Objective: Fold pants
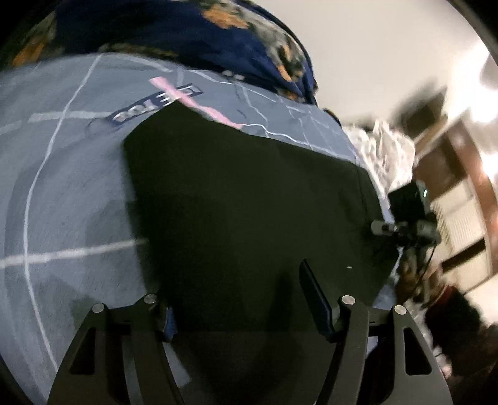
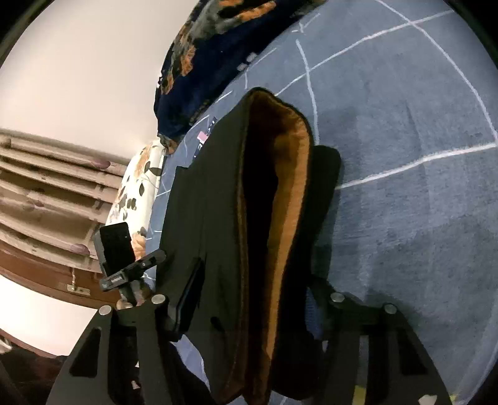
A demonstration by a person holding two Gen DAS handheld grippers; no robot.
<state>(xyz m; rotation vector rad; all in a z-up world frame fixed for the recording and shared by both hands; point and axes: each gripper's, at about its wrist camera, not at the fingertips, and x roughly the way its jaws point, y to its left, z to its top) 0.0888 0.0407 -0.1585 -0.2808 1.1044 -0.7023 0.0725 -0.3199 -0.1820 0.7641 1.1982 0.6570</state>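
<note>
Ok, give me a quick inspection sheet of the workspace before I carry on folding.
Surface: blue-grey bedsheet with white lines, flat.
Job's things: black pants lie on it; brown lining shows at an open end.
Clutter: dark floral blanket, floral pillow.
Grippers: left gripper open over the pants; right gripper astride the lined end, grip unclear.
Cables: thin dark lead beside the bed.
Surroundings: pale wall, curtain.

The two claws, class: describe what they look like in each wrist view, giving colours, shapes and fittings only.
Both are matte black. The left claw has two curved arms with elongated cut-out slots and round silver pins at the pivots; its fingers are flat, dark slabs. The right claw is built the same way, with a blue part showing by one finger. No cable shows on either claw's arms.
</note>
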